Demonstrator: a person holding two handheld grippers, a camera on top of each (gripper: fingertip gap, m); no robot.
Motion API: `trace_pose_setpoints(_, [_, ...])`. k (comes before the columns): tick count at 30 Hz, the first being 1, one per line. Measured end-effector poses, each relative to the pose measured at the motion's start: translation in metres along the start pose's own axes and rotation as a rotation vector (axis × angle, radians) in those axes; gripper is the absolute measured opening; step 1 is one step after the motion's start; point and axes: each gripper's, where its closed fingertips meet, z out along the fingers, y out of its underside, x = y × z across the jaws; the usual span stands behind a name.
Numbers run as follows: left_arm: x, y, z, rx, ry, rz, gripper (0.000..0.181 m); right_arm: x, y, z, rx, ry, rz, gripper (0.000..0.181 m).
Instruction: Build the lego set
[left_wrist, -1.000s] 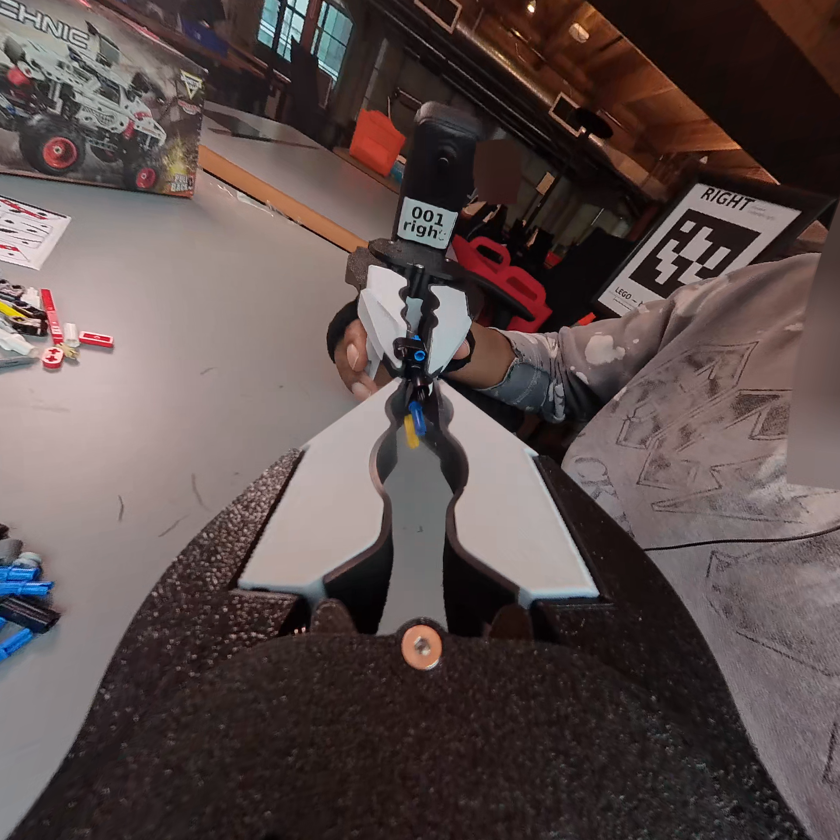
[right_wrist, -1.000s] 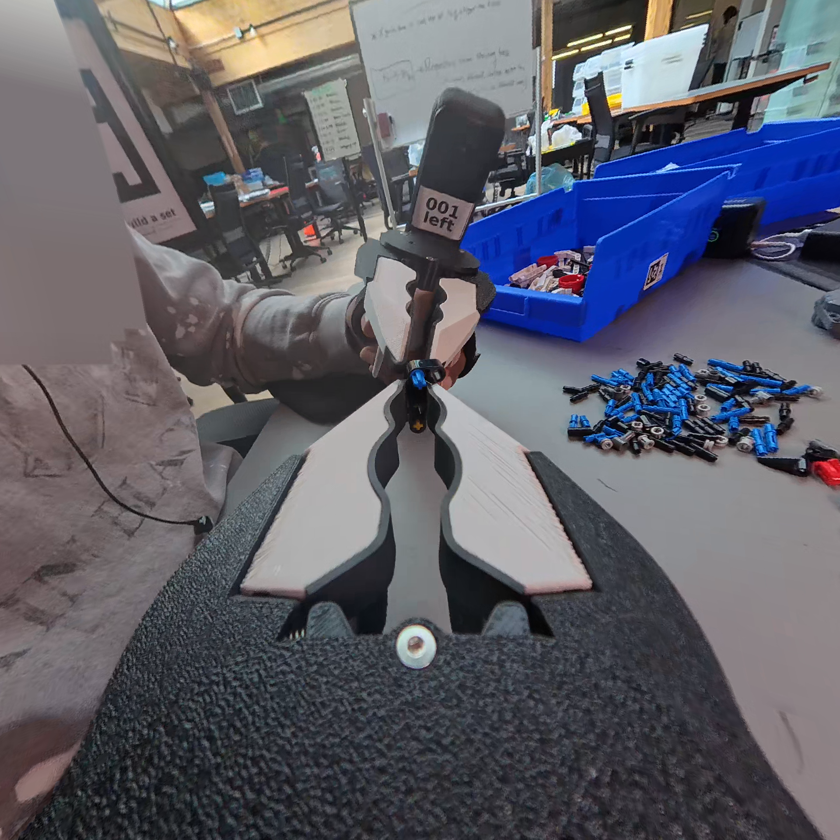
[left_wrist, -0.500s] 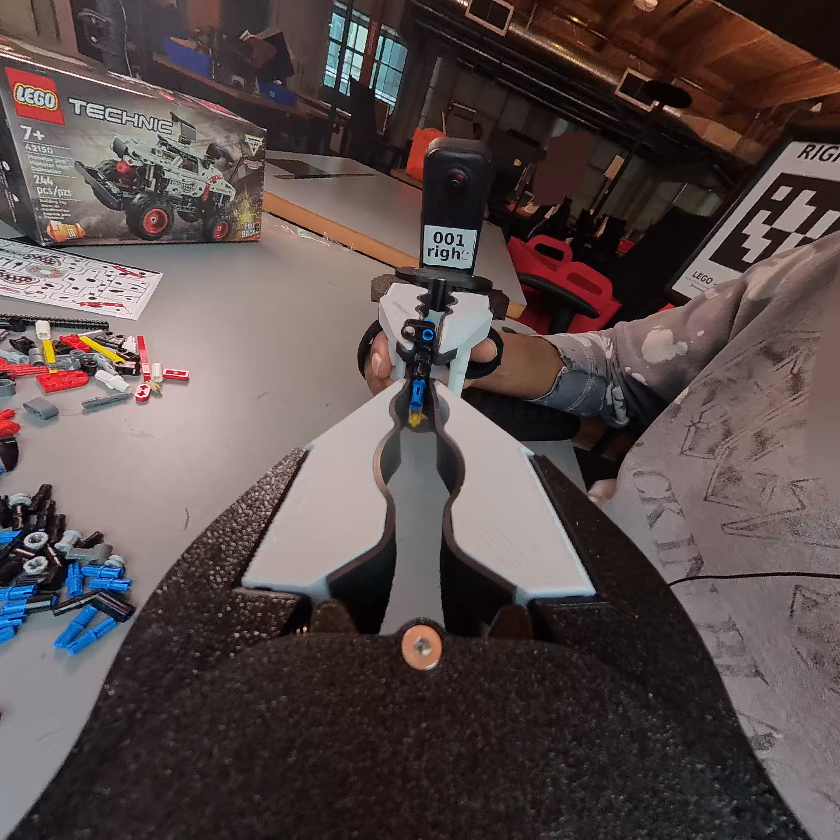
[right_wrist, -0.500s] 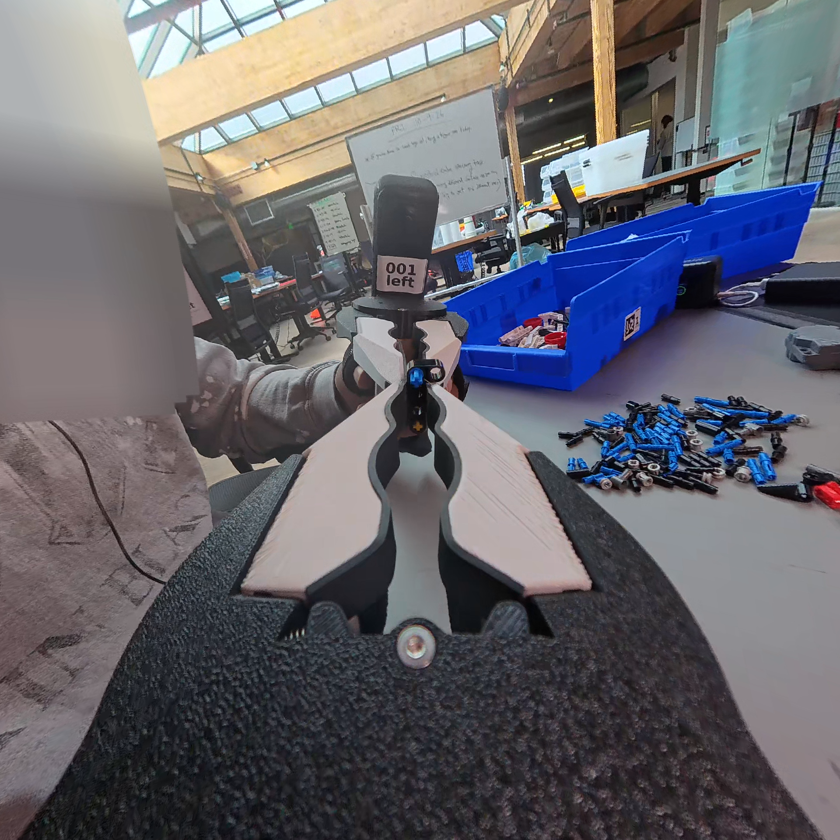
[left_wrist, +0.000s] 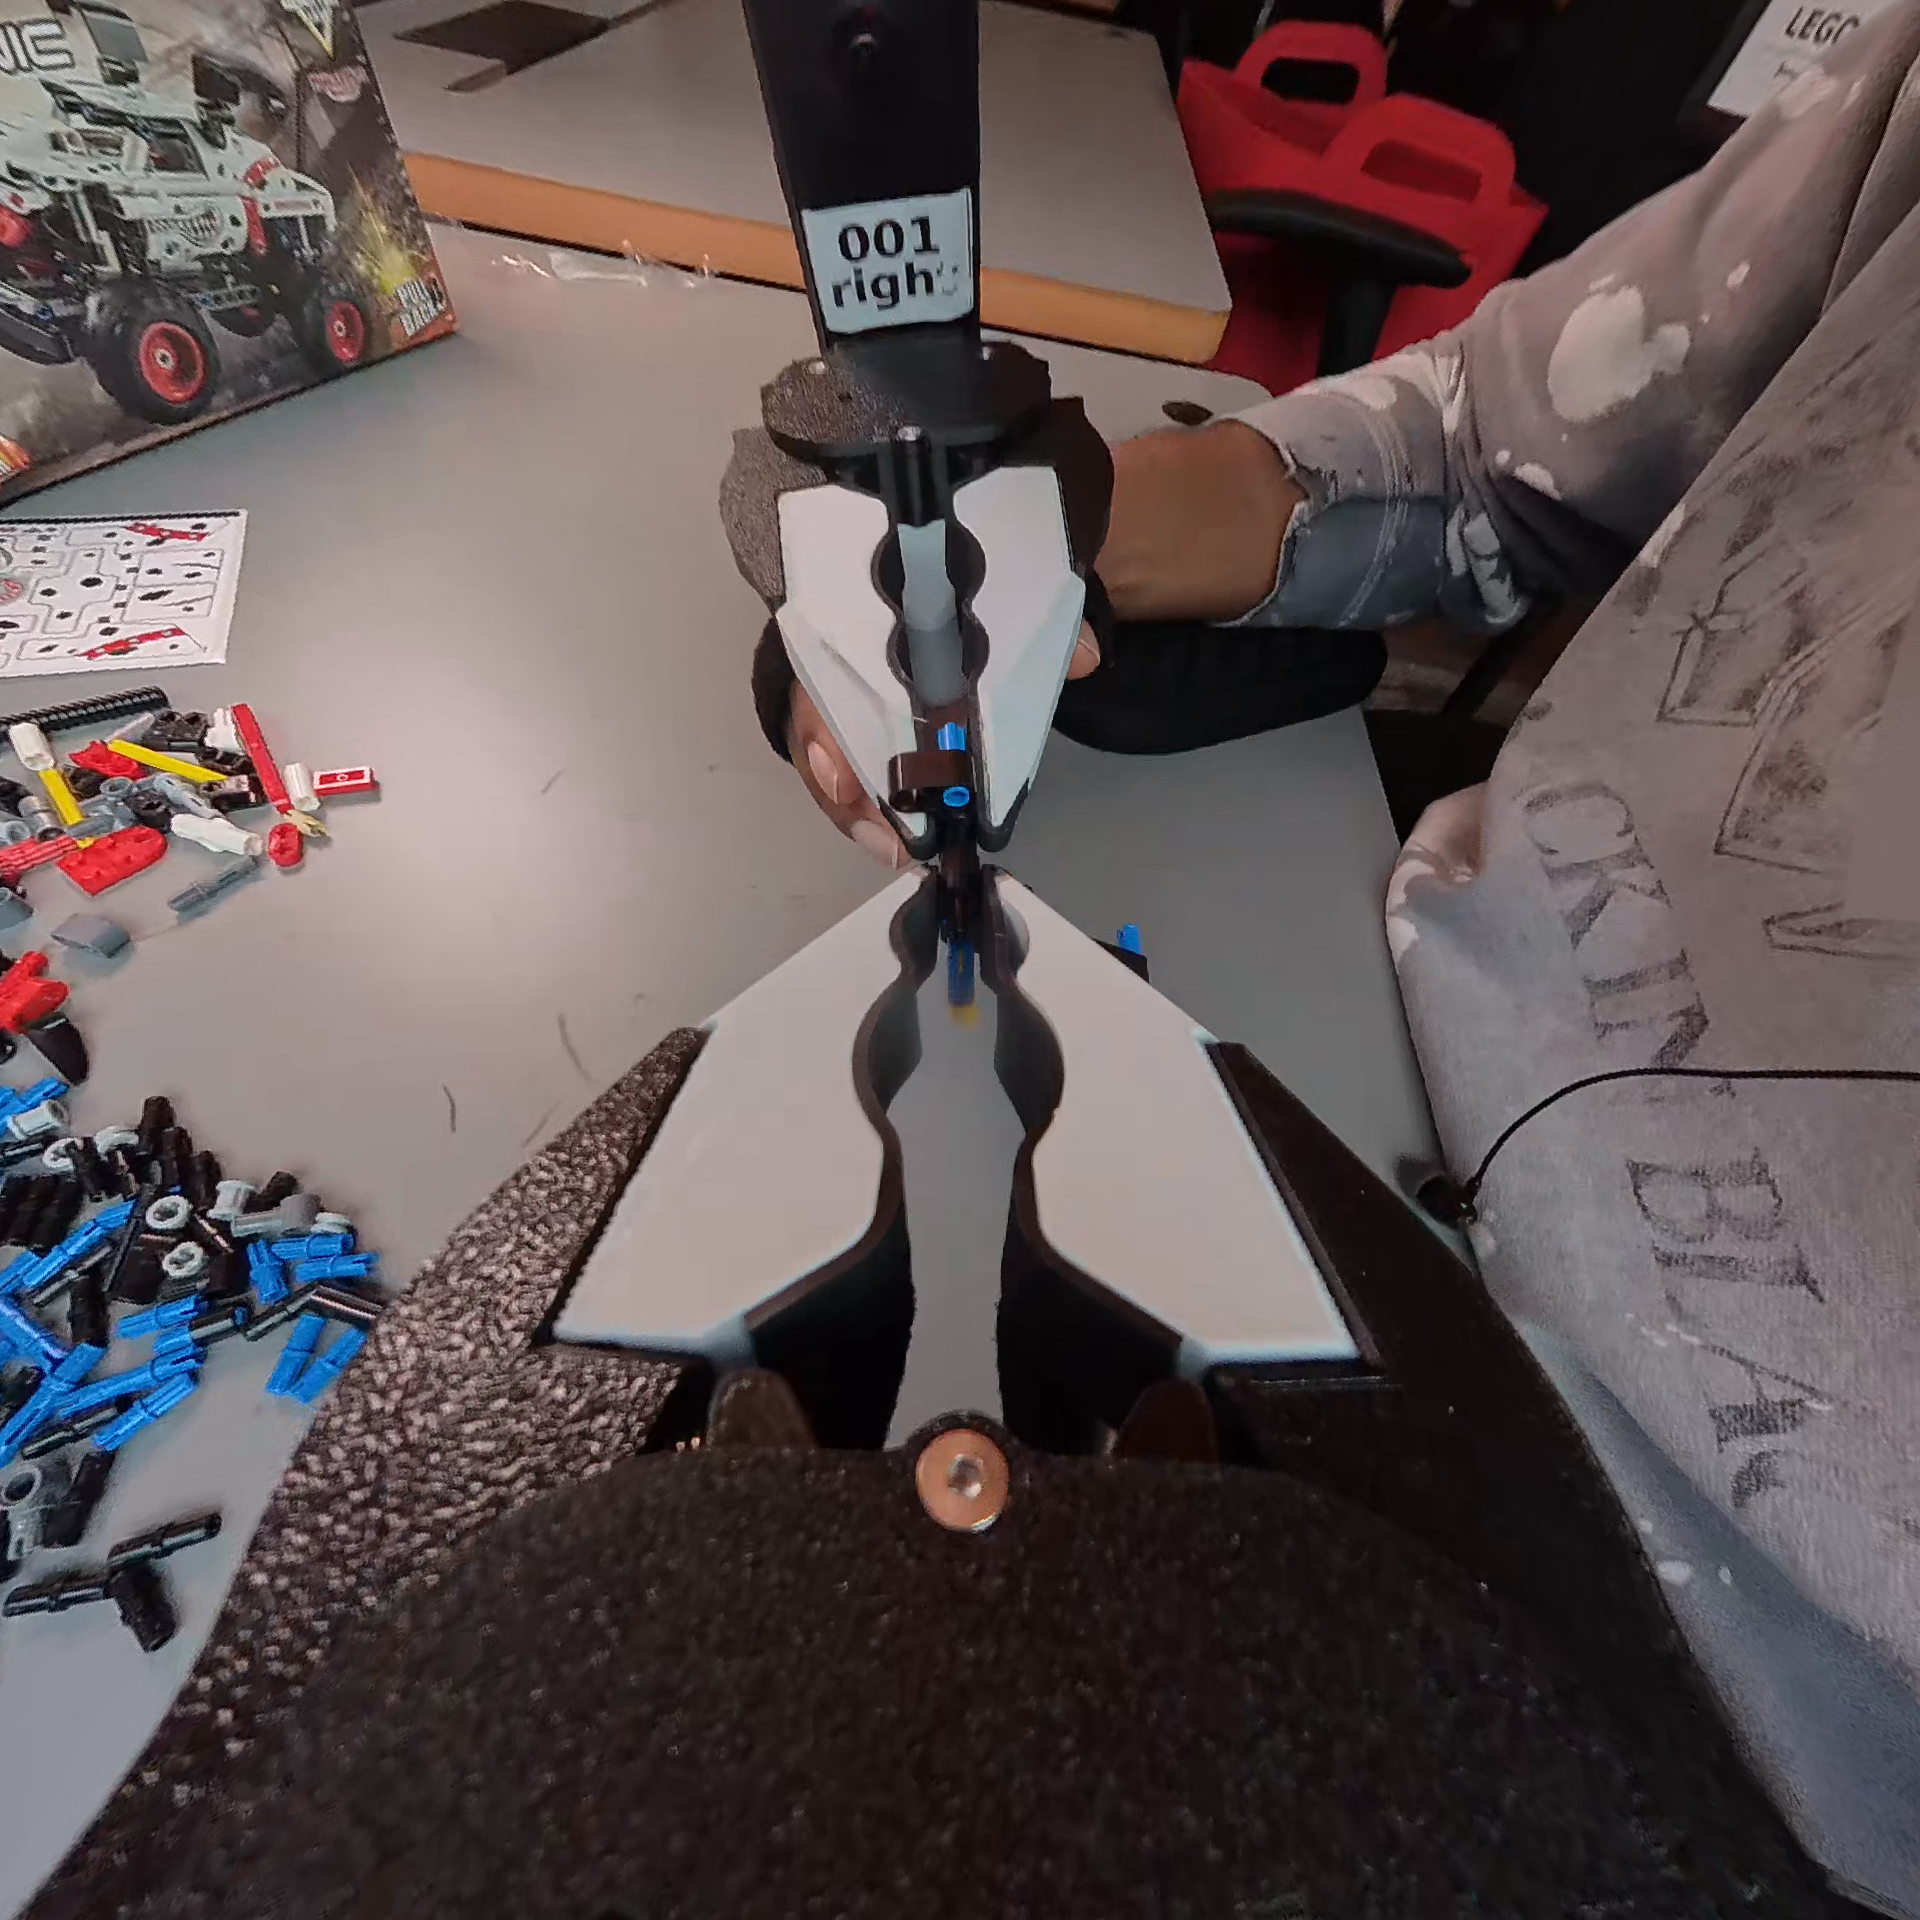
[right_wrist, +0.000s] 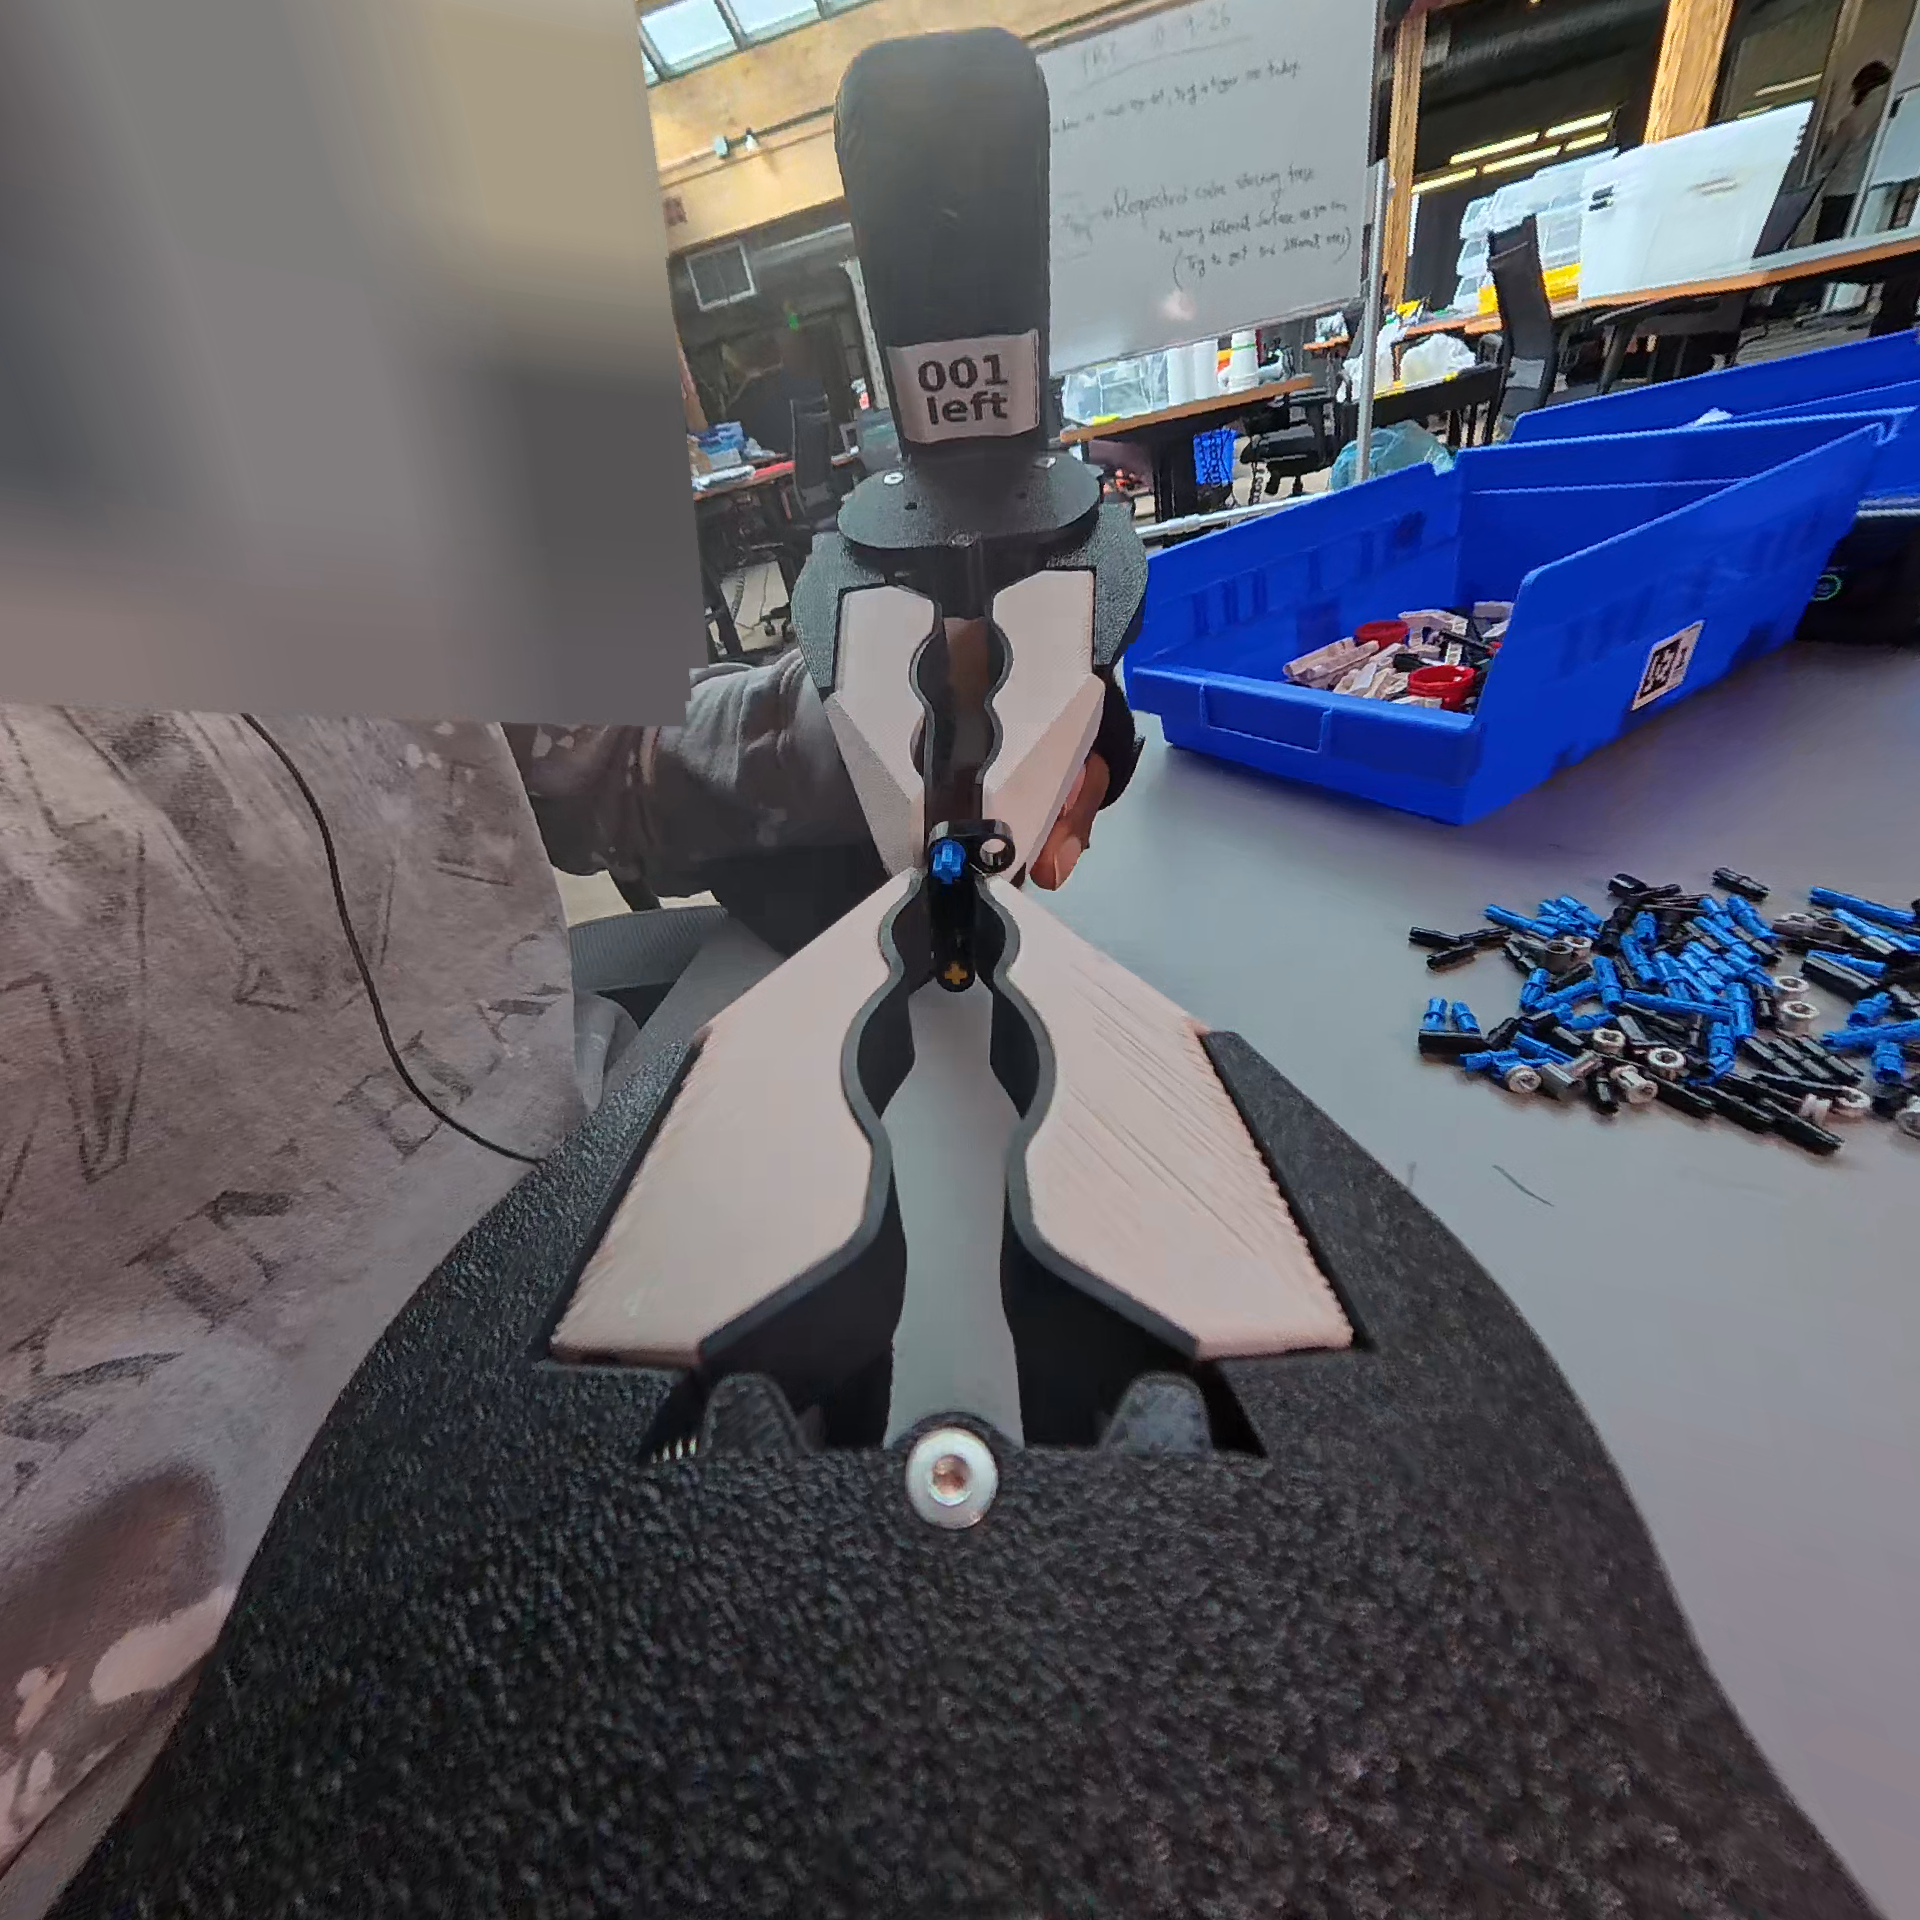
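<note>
Two grippers met tip to tip over the grey table (left_wrist: 540, 582), sharing one small lego assembly (left_wrist: 951, 831) of black links, blue pins and a yellow-tipped axle, held in the air between them. In the left wrist view, the left gripper (left_wrist: 958, 883) had its jaws closed on the near end of the assembly, with the yellow tip showing in the gap just behind the fingertips. The right gripper (left_wrist: 954, 831) faced it from twelve o'clock, its jaws likewise closed on the far end, where a black link with a blue pin stuck out to nine o'clock. In the right wrist view, the same assembly (right_wrist: 958, 904) sat clamped in the right gripper (right_wrist: 954, 894), with the left gripper (right_wrist: 961, 842) opposite it.

A person's hand (left_wrist: 842, 800) held the right gripper's handle, a speckled grey sleeve (left_wrist: 1475, 488) trailing off toward three o'clock. At eight o'clock in the left wrist view lay a pile of blue and black pins (left_wrist: 156, 1309), and at nine o'clock a scatter of red, yellow and grey parts (left_wrist: 156, 790). A sticker sheet (left_wrist: 114, 592) lay beyond them, and the set's box (left_wrist: 177, 208) stood at eleven o'clock. In the right wrist view, a blue bin (right_wrist: 1351, 748) holding parts stood on the table at two o'clock.
</note>
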Motion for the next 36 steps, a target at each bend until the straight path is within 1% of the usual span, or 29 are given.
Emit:
trace_pose_setpoints(2, [0.003,0.01,0.004,-0.059,0.01,0.024,0.005,-0.003,0.011,0.001,-0.075,-0.011,-0.026,0.007])
trace_pose_setpoints(6, [0.005,0.016,0.01,-0.096,0.021,0.022,0.004,-0.005,0.019,0.0,-0.143,-0.014,-0.033,0.007])
trace_pose_setpoints(8, [0.002,0.028,0.017,-0.158,-0.004,0.034,0.005,-0.003,0.032,-0.001,-0.237,0.003,-0.064,0.007])
trace_pose_setpoints(10, [-0.006,0.032,0.022,-0.154,-0.022,-0.001,0.005,0.004,0.039,-0.004,-0.26,0.04,-0.056,0.007])
trace_pose_setpoints(12, [-0.013,0.022,0.021,-0.076,-0.017,-0.048,0.006,0.012,0.03,-0.007,-0.21,0.062,-0.031,0.007])
trace_pose_setpoints(14, [-0.019,0.002,0.016,0.046,-0.021,-0.088,0.007,0.019,0.012,-0.012,-0.095,0.076,0.015,0.007])
trace_pose_setpoints(16, [-0.021,-0.012,0.012,0.133,-0.018,-0.114,0.007,0.02,-0.003,-0.016,0.004,0.074,0.041,0.007])
trace_pose_setpoints(20, [-0.021,-0.029,0.003,0.261,-0.007,-0.164,0.007,0.019,-0.022,-0.016,0.149,0.054,0.093,0.007])
trace_pose_setpoints(21, [-0.021,-0.033,0.0,0.293,-0.01,-0.166,0.01,0.018,-0.027,-0.018,0.191,0.041,0.114,0.007])
trace_pose_setpoints(23, [-0.019,-0.04,-0.005,0.329,-0.016,-0.153,0.007,0.016,-0.034,-0.019,0.237,0.018,0.138,0.006])
trace_pose_setpoints(28, [-0.012,-0.041,-0.004,0.299,-0.006,-0.123,0.006,0.009,-0.034,-0.018,0.238,-0.014,0.129,0.007])
trace_pose_setpoints(32, [-0.008,-0.03,-0.002,0.18,-0.018,-0.086,0.006,0.006,-0.025,-0.016,0.183,-0.017,0.09,0.006])
trace_pose_setpoints(36, [-0.006,-0.021,-0.002,0.109,-0.022,-0.074,0.005,0.004,-0.017,-0.012,0.118,-0.007,0.041,0.007])
